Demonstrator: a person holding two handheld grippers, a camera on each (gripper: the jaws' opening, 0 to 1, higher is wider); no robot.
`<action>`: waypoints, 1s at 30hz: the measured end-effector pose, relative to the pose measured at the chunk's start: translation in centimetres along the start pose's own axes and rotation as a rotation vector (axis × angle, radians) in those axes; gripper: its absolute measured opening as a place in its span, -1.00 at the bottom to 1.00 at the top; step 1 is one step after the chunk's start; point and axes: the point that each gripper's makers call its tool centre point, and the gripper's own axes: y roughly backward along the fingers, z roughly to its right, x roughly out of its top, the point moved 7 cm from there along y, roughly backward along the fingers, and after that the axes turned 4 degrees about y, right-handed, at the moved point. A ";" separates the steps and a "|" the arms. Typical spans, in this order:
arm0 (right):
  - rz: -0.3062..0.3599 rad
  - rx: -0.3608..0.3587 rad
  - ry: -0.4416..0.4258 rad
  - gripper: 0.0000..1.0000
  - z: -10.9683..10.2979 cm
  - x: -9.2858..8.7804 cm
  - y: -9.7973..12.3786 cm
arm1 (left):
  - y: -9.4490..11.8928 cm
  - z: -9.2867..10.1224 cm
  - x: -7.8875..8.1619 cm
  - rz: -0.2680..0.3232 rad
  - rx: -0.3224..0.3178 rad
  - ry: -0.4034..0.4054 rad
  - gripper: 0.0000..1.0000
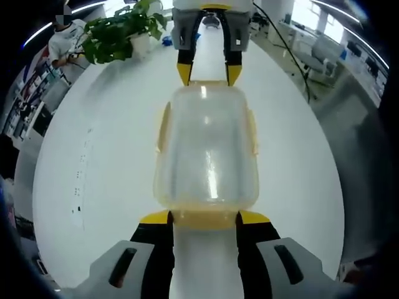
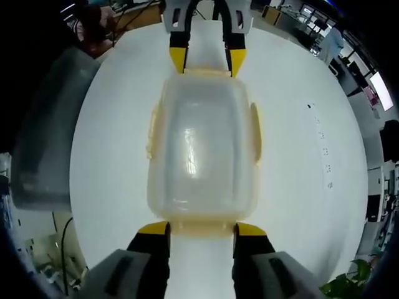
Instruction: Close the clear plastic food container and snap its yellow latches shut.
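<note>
A clear plastic container (image 1: 206, 149) (image 2: 202, 143) lies lengthwise on the white table (image 1: 112, 168) (image 2: 299, 205), with its lid resting on top. Pale yellow side latches (image 1: 252, 131) (image 2: 255, 131) flare outward along both long sides. My left gripper (image 1: 204, 218) is open, its yellow tips astride the near end latch (image 1: 204, 223). At the opposite end, my right gripper (image 2: 202, 229) is open too, straddling that end's latch (image 2: 202, 233). The two grippers face each other: the right gripper (image 1: 209, 73) sits beyond the container in the left gripper view, the left gripper (image 2: 207, 60) in the right gripper view.
A potted plant (image 1: 121, 31) (image 2: 349, 283) stands at one table edge, and a person (image 1: 65, 40) is behind it. Small printed marks (image 1: 78, 187) (image 2: 324, 149) run along one side of the table. A grey chair (image 2: 50, 124) sits beside the table, with office desks beyond.
</note>
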 end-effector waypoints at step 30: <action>0.019 0.027 0.010 -0.27 -1.6 4.5 -1.3 | 1.7 2.0 -4.5 -0.031 -0.048 0.019 -0.27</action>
